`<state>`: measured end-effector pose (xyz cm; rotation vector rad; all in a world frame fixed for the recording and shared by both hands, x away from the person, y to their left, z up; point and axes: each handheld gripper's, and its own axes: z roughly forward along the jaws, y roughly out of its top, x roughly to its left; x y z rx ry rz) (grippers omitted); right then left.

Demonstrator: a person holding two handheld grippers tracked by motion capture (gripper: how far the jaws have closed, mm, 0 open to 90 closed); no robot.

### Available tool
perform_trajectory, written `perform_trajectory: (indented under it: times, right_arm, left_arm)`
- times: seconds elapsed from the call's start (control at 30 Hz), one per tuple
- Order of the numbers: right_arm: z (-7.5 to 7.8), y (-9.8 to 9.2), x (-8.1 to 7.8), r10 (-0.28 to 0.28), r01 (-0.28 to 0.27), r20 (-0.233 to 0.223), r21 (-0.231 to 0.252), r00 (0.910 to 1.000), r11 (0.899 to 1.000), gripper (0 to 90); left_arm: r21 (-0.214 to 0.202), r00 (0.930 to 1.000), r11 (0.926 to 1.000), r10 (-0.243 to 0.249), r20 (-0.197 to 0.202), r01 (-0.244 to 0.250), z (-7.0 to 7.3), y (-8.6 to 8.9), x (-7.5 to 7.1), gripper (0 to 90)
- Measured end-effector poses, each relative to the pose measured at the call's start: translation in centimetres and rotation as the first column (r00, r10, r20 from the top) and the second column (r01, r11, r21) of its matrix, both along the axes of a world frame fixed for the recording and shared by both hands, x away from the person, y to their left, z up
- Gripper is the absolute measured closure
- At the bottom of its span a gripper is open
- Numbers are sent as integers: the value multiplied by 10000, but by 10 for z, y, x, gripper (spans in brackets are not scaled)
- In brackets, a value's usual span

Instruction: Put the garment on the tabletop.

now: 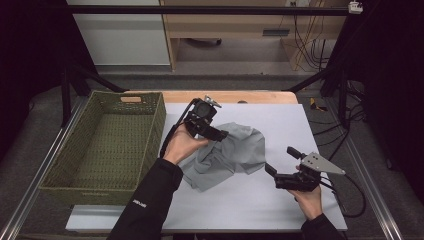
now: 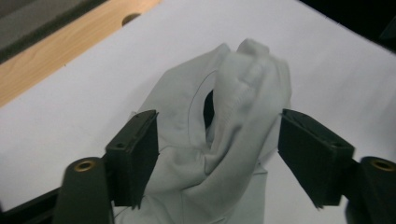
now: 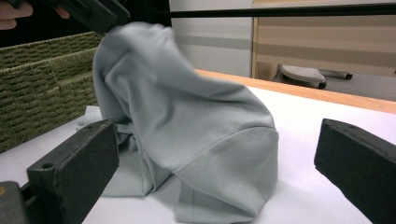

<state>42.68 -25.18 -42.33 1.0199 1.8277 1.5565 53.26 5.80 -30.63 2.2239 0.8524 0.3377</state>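
left gripper jaws apart around grey cloth; right gripper jaws apart, no writing legible.

Lab recording setup, black metal frame around a white tabletop, black curtains at both sides, loose cables on the floor, plain wooden desk behind
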Motion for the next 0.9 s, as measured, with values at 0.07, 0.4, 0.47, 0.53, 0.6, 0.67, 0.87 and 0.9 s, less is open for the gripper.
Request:
perform_trajectory:
  times: [0.07, 0.4, 0.47, 0.53, 0.6, 0.67, 0.87, 0.9]
  right_arm:
    - [1, 0, 0, -3, 3, 1, 105, 10000, 9999, 3]
    - [2, -4, 0, -42, 41, 57, 139, 10000, 9999, 3]
    - [2, -4, 0, -45, 44, 88, 106, 10000, 9999, 3]
    - [2, -4, 0, -89, 89, 35, 216, 10000, 9997, 3]
    - [3, -5, -1, -90, 91, -42, 189, 10000, 9998, 3]
    - [3, -5, -1, -69, 69, -3, 204, 10000, 9998, 3]
    - [2, -5, 0, -68, 68, 22, 183, 10000, 9998, 3]
    - [2, -6, 0, -59, 58, 35, 175, 10000, 9998, 3]
  left_arm:
    - [-109, 9997, 9999, 72, 217, -70, 3, 4, -4, 171]
    - [-1633, 9889, 9856, 658, 1329, -436, 0, 38, -28, 91]
    - [-2029, 9861, 9784, 709, 1501, -394, -7, 43, -33, 92]
    - [-2322, 9826, 9723, 692, 1721, -279, -14, 48, -38, 76]
    - [-2774, 9805, 9605, 735, 1822, -205, -22, 52, -46, 70]
    - [-3202, 9770, 9473, 773, 1986, -99, -30, 58, -55, 70]
    - [-3945, 9628, 9188, 954, 2529, 126, -50, 71, -77, 62]
    - [-4022, 9622, 9155, 977, 2541, 132, -53, 73, -80, 64]
